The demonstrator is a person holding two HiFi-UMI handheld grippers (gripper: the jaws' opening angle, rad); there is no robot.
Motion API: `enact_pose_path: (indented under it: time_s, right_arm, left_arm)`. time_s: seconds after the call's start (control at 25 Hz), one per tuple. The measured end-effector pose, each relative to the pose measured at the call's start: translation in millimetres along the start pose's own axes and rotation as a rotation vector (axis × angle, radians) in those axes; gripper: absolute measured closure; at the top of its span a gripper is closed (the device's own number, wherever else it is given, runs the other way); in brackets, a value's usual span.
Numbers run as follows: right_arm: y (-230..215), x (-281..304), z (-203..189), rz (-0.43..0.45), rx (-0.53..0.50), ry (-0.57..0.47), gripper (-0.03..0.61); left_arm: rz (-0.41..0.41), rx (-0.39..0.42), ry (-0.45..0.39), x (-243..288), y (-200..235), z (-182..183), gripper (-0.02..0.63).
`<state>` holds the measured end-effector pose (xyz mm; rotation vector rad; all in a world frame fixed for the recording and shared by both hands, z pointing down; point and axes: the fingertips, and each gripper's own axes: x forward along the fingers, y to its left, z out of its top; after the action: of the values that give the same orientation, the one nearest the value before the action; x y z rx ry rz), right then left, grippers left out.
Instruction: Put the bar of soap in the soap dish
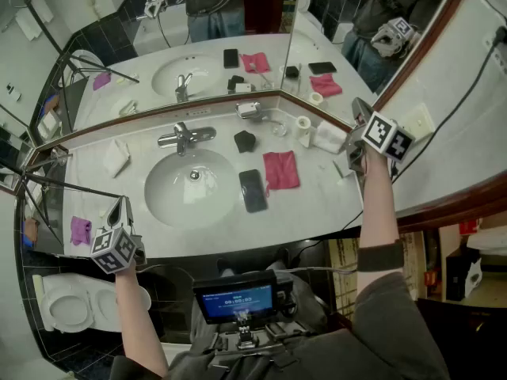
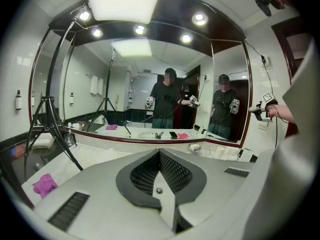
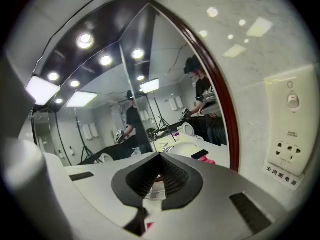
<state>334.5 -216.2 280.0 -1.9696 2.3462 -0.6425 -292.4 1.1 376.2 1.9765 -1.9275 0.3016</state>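
Note:
A small dark lump (image 1: pixel 245 141), possibly the bar of soap, lies on the white counter (image 1: pixel 317 204) behind the basin (image 1: pixel 190 187). A little shiny dish-like holder (image 1: pixel 249 110) stands at the mirror corner; I cannot tell if it is the soap dish. My left gripper (image 1: pixel 120 210) hovers over the counter's front left edge, shut and empty, far from both. In the left gripper view its jaws (image 2: pixel 159 154) meet with nothing between them. My right gripper (image 1: pixel 360 113) is raised at the right wall, also shut and empty (image 3: pixel 160 159).
A chrome tap (image 1: pixel 184 137), a black phone (image 1: pixel 253 190) and a pink cloth (image 1: pixel 280 169) lie around the basin. A white cup (image 1: pixel 303 125) and white box (image 1: pixel 329 136) stand near the right gripper. A folded white towel (image 1: pixel 117 157) lies left. Mirrors back the counter; a toilet (image 1: pixel 67 307) stands lower left.

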Motion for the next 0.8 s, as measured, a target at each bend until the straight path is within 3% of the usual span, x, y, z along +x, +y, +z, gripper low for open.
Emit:
enact_pose_path:
  time_s: [0.12,0.52,0.8]
  right_arm:
    - [33.8,4.4,-19.5,0.062,-0.099,0.046,0.565]
    - [121.4,4.1,-114.4,0.221,-0.296,0.186,0.563]
    - [165.4,-15.2,-203.6,0.318,-0.345,0.316,0.563]
  left_arm:
    - [-0.005,0.002,0.002,1.3,-5.7,1.7,0.612]
    - [-0.03,0.025,-0.007,12.1,-19.2,8.5,0.612]
    - [-0.07,0.047,0.005,23.2,-36.3,4.8,0.612]
